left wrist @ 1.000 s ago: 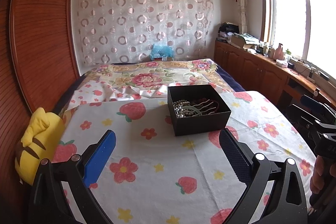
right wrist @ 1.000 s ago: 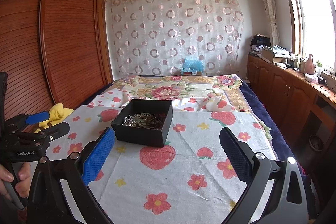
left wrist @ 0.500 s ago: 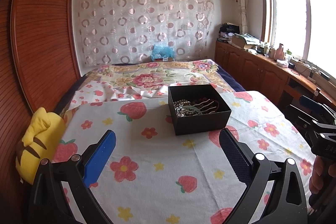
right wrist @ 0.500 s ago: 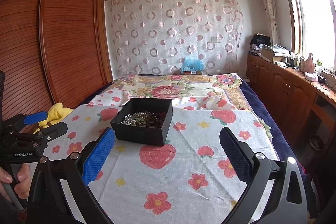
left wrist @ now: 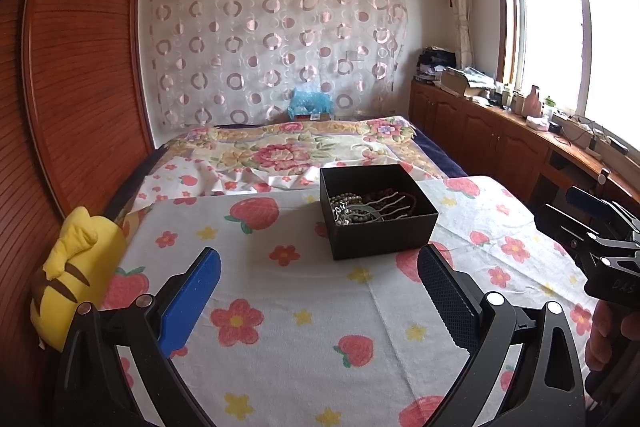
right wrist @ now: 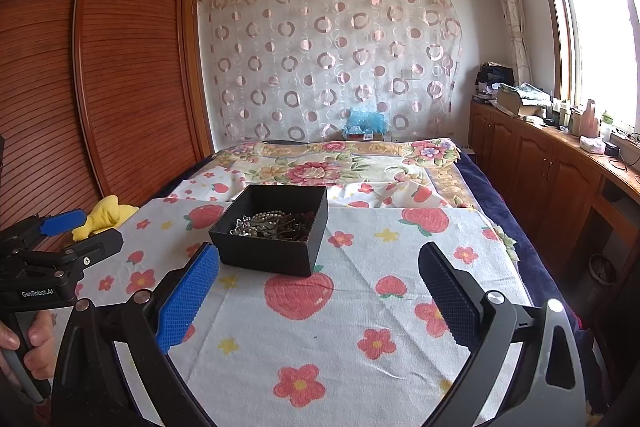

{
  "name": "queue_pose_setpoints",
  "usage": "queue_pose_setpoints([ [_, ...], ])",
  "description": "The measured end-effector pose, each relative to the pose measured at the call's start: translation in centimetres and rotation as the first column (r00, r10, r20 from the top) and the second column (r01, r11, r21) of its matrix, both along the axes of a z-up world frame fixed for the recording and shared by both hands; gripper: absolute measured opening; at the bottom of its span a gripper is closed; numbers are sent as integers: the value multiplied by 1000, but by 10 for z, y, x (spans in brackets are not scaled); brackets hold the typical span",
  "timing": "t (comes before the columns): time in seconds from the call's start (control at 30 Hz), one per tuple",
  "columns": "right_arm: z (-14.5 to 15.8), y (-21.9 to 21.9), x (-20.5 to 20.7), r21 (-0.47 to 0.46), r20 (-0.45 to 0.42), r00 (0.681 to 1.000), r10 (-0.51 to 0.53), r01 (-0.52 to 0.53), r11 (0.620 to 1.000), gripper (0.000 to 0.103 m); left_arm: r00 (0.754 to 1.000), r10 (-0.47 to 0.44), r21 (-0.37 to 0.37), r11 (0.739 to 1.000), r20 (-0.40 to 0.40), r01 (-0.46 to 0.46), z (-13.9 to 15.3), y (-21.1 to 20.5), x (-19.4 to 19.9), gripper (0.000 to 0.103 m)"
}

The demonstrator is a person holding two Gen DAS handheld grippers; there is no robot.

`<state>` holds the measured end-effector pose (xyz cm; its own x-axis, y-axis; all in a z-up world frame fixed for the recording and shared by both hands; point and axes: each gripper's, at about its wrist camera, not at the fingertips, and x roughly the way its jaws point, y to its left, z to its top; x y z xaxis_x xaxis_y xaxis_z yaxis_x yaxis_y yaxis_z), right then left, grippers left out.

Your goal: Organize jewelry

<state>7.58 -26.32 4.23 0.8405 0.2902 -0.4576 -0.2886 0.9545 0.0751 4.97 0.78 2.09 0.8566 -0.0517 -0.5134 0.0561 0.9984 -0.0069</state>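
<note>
All the jewelry (left wrist: 370,206) in view lies heaped in the box (left wrist: 384,235) on the cloth (left wrist: 304,307), fitting either a finished gathering or a sorting yet to come, while the left hand-held gripper (left wrist: 318,277) and right hand-held gripper (right wrist: 318,277) hover wide open and empty.

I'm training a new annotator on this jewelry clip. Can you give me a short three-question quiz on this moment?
1. True or false: the left tool is shut on a necklace.
2. Where does the jewelry lie? A) on the cloth B) in the black box C) in the right tool
3. Fill in: the box stands on a cloth printed with flowers and ____.

Key: 1 false, both tools are open and hold nothing; 2 B; 3 strawberries.
</note>
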Motion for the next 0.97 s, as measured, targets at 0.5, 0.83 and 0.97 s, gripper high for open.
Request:
queue_pose_setpoints([
  [0.5,0,0,0,-1,1,1000,0,0,1000,100,1000,-3,-2,1000,3,3,-2,0,0,95],
  [0.83,-1,0,0,1,1,1000,-1,1,1000,100,1000,-3,-5,1000,0,3,-3,1,1,95],
  [0.97,-1,0,0,2,2,1000,-2,2,1000,100,1000,-3,-2,1000,1,3,-2,0,2,95],
])
